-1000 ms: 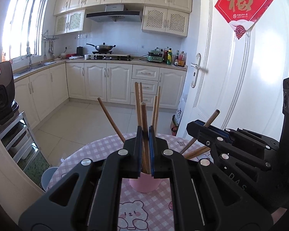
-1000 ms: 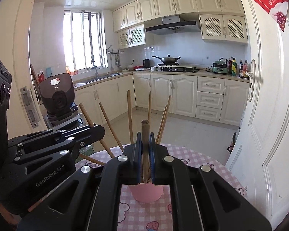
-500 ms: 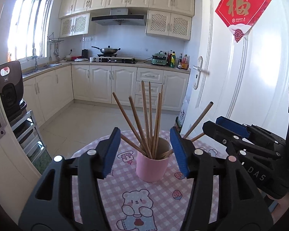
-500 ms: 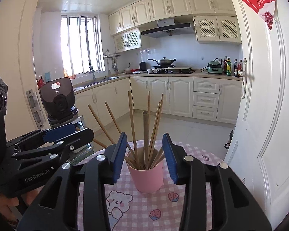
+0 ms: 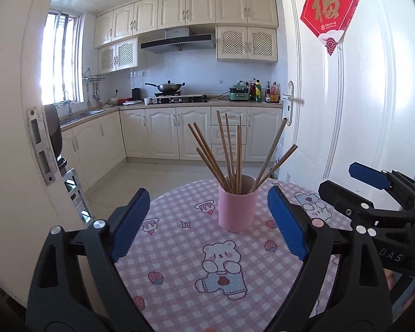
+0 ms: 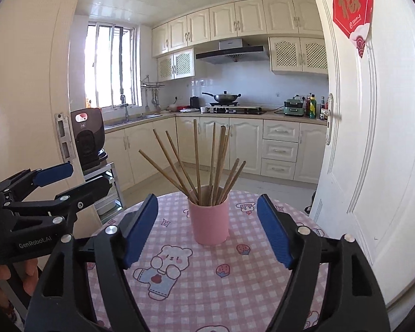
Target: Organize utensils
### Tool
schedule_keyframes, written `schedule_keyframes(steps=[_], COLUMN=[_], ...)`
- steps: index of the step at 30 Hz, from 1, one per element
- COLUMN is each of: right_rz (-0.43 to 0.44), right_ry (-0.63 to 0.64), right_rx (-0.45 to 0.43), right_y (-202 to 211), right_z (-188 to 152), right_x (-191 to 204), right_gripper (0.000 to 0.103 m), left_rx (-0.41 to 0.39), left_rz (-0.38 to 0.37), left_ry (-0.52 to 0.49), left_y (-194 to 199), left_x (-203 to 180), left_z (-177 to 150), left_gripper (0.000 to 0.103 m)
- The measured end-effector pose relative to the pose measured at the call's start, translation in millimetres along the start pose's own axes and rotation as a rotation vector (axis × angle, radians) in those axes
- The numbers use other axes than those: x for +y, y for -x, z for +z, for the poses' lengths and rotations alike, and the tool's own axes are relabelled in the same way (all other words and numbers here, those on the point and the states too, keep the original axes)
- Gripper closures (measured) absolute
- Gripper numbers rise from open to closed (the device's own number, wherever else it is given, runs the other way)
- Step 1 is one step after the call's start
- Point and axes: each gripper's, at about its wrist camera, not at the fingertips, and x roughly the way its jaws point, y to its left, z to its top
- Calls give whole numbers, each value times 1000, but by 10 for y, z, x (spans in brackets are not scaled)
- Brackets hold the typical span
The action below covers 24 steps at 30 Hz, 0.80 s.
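Note:
A pink cup (image 5: 236,207) (image 6: 210,221) stands upright on a round table with a pink checked cloth (image 5: 179,262) (image 6: 249,290). Several wooden chopsticks (image 5: 229,152) (image 6: 199,160) fan out of it. My left gripper (image 5: 208,193) is drawn back from the cup, its jaws opening, with nothing between the blue pads. My right gripper (image 6: 207,199) is likewise back from the cup, its jaws opening and holding nothing. Each gripper shows in the other's view: the right gripper (image 5: 343,179) at the right edge, the left gripper (image 6: 88,178) at the left.
A white door (image 5: 359,110) stands close on the right of the table. A door frame (image 5: 19,138) and a black appliance on a rack (image 6: 87,135) are on the left. A person's hand (image 6: 27,276) holds the left gripper. Kitchen cabinets lie beyond.
Both grippers were shut on chopsticks standing in the cup. They have let go, spread their jaws wide and pulled back from the cup.

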Motion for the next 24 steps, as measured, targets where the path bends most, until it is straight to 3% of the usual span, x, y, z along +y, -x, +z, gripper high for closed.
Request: schedule_keyframes(steps=[7,15,24], right_rz=[-6,-55,-97], right_ry=[-18,37,64], right_rx=[-71,-149,-181], right_y=[386,736,875], right_z=[-89,-69,-126], right_x=[177,331,397], right_gripper=[13,10,9], left_rx=[-45,-93,-130], left_rz=[23,32,57], left_ry=[-18,2,5], left_y=[438,756,948], left_x=[12,27,25], left_z=[-143,-187,-215], left_gripper=[13,9,8])
